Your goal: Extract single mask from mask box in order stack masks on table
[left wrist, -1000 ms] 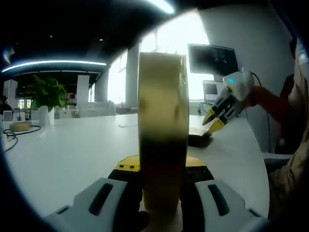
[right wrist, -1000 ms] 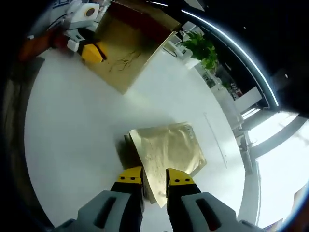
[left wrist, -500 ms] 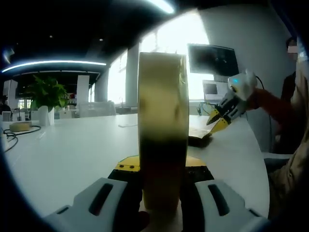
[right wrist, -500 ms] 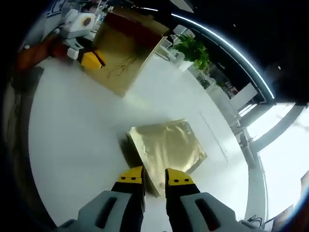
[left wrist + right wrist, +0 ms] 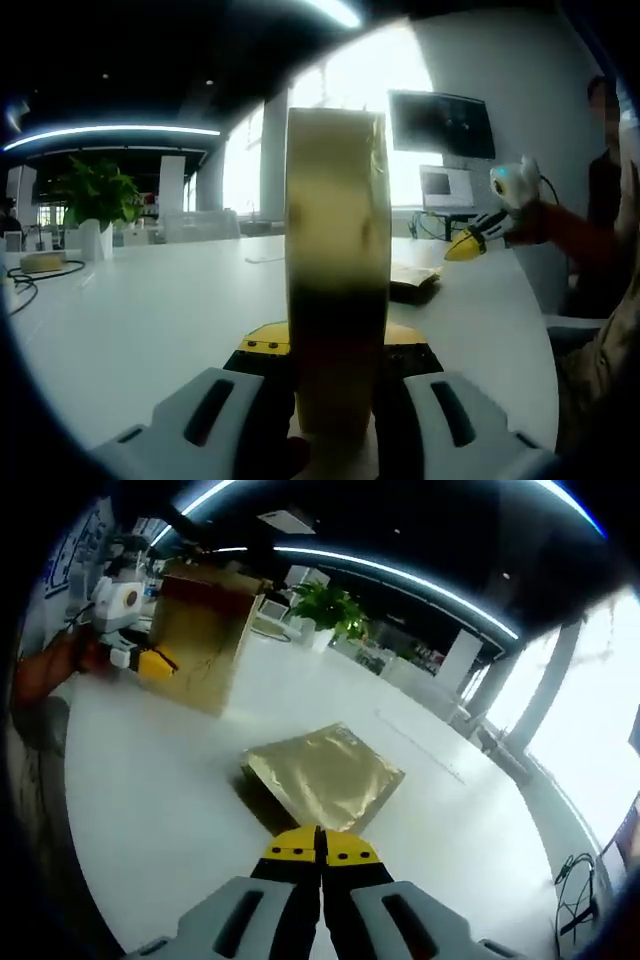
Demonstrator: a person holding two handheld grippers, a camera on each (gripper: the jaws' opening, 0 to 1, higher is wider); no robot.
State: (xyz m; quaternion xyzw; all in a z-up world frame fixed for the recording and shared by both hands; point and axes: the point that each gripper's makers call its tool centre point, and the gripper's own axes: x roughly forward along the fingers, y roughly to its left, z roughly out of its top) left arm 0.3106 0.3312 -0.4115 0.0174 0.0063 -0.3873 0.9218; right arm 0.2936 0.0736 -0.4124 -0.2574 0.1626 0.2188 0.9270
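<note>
Holding mask box (image 5: 336, 275) upright on counter (image 5: 150, 300), pinched in my left tool (image 5: 335, 345). My right tool (image 5: 321, 846) pressed together, empty, above gold mask stack (image 5: 322, 775). More extractions likely remain.

A broad white table (image 5: 150, 300) stretches ahead of the left claw. Beyond it to the left stands a leafy potted plant (image 5: 95, 200); to the right, a dark wall monitor (image 5: 440, 125) beside bright windows (image 5: 350, 110). Curved ceiling light strips (image 5: 400, 575) glow overhead.
</note>
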